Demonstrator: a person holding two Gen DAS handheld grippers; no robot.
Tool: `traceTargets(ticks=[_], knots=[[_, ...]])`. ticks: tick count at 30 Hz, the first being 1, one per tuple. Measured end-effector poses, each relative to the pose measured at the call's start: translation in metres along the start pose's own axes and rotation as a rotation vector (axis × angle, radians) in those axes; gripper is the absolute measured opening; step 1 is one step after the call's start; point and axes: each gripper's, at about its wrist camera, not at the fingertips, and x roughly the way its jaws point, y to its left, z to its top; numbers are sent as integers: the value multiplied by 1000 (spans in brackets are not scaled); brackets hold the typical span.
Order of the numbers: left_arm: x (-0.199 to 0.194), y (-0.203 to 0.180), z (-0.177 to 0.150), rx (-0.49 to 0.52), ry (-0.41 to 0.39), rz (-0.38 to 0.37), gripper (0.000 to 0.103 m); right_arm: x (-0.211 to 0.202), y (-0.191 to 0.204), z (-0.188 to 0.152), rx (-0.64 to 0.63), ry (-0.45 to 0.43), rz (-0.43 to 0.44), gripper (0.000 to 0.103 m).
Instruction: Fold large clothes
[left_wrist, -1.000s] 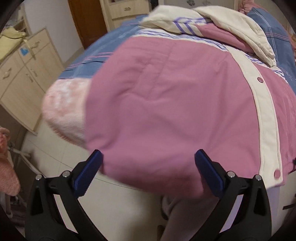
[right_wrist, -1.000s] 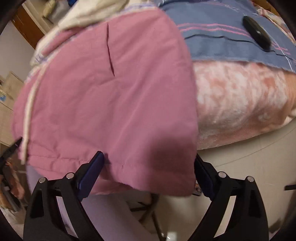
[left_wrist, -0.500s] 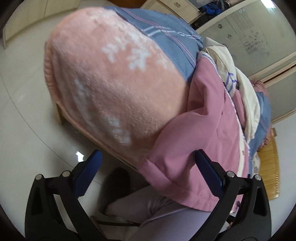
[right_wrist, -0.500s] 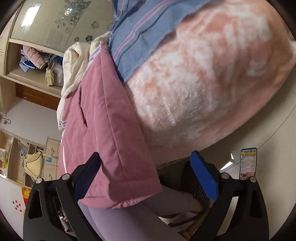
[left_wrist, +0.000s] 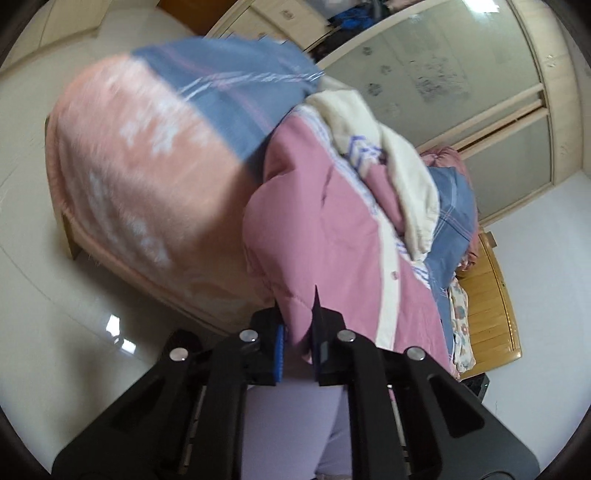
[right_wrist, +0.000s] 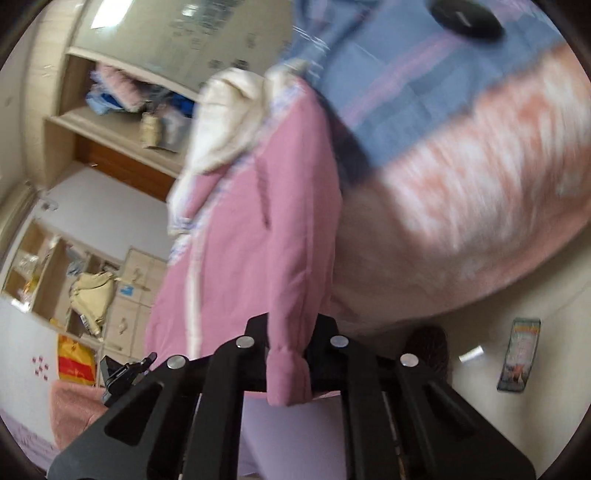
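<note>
pink jacket (left_wrist: 332, 229) hem edge pinched in left tool (left_wrist: 297, 343) and right tool (right_wrist: 290, 354).

- The jacket (left_wrist: 332, 229) lies on the bed (left_wrist: 147, 192), its hem hanging over the bed's edge.
- The left gripper (left_wrist: 297, 343) and right gripper (right_wrist: 290, 354) each pinch the hem between their jaws.
- A wardrobe (left_wrist: 461, 92) stands behind the bed.

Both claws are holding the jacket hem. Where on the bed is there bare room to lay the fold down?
Free: the blue striped sheet between the pink jacket and the dark remote. The fleece blanket draped over the bed's near end is bare too. Crowded: the jacket's cream hood side.
</note>
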Motion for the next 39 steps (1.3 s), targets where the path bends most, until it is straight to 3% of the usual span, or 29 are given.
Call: traceTargets(ticks=[4,7,10,15,20,25,28,31,34,35,36,37,38,39], knots=[[-16,-41,53,2,-26,-133,10,-11,57,52,-95,-63,96,9],[-21,-92,99,103,-87,-119,11,-15,99,103,-163,-138,123,8],[-13,-125,148,96,-115,-135,11,-14,114,148,-176,-176,124,8],[39,-166,244,28,-143,-121,13,36,130,242,-118,-197,116,8],[98,-195,316,58,-150,-25,18,106,130,336,-77,-187,31,8],[189,-178,368,40,-96,85,26,190,85,385,-6,-146,-81,10],[255,-137,379,-35,-16,146,31,246,37,396,43,-71,-122,21],[295,-97,374,-93,34,134,32,275,-6,394,137,-22,-14,24],[289,-69,380,-170,47,-13,34,276,-39,395,242,23,143,32],[277,-62,383,-197,32,-41,39,266,-43,397,247,22,155,42],[255,-57,389,-211,-25,24,53,256,-42,399,238,13,162,46],[230,-54,393,-210,-104,137,89,244,-40,402,221,0,168,51],[192,-55,396,-207,-240,244,96,227,-35,405,196,-25,155,55],[170,-59,394,-186,-308,259,96,209,-26,407,159,-63,109,58]])
